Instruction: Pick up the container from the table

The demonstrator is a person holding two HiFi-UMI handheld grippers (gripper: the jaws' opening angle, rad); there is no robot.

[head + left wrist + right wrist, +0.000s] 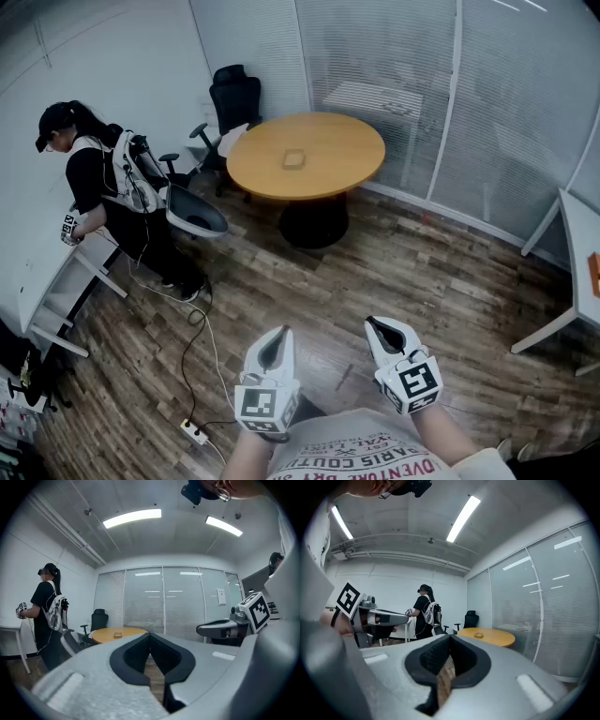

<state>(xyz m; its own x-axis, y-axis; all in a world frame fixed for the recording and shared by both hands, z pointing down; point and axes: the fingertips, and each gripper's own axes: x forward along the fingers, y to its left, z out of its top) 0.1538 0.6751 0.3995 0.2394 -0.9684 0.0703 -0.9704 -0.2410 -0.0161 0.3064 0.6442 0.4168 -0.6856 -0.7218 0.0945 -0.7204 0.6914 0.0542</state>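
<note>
Far from the container (293,159) on the table (347,150), left gripper (279,333) and right gripper (372,323) have jaws pressed together.

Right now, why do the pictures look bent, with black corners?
Head view: wide lens bows straight lines; the round table is sharp. Left gripper view: fisheye circle, black corners, ceiling light glaring. Right gripper view: same, light strip blown out.

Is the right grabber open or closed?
Closed. The right gripper has its jaws meeting at the tips with nothing between them; the container sits far off on the round table.
</note>
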